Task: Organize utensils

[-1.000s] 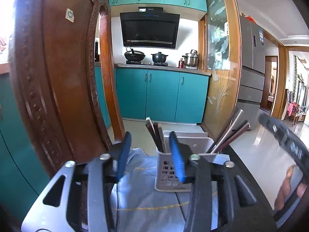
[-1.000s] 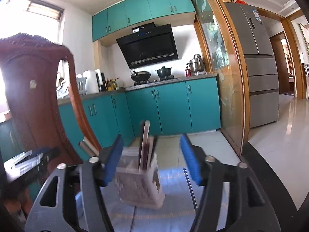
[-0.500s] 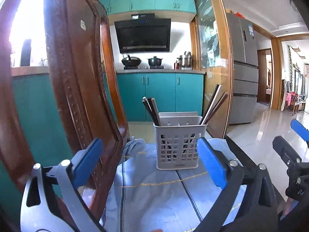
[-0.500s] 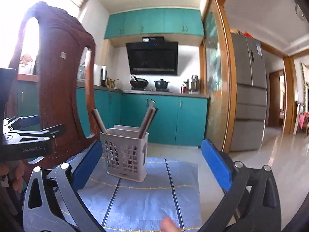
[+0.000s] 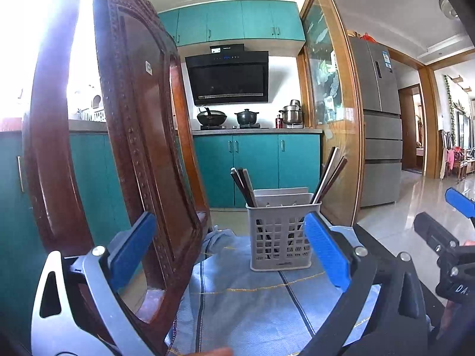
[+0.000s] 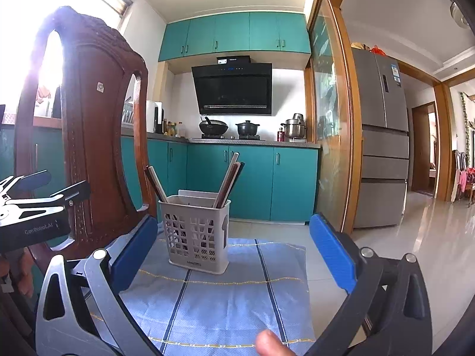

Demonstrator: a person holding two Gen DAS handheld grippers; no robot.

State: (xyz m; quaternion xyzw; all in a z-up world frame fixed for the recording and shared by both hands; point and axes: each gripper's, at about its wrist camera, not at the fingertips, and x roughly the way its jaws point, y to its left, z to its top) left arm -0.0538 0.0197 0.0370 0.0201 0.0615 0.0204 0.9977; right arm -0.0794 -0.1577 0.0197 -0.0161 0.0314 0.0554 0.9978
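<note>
Your left gripper (image 5: 230,252) and right gripper (image 6: 234,252) both stand released, nothing between the pads. The grey utensil basket (image 6: 196,234) sits upright on the blue cloth (image 6: 225,296), chopsticks (image 6: 228,178) leaning inside, beside the wooden chair (image 6: 89,136).

Home kitchen, opening onto a living area.
Teal cabinets (image 6: 243,178) are running along the far wall; a range hood (image 6: 233,89) is hanging over a wok (image 6: 213,127) and pot (image 6: 247,127), a steel fridge (image 6: 381,136) is standing right, a carved wooden chair (image 6: 89,136) near left.
</note>
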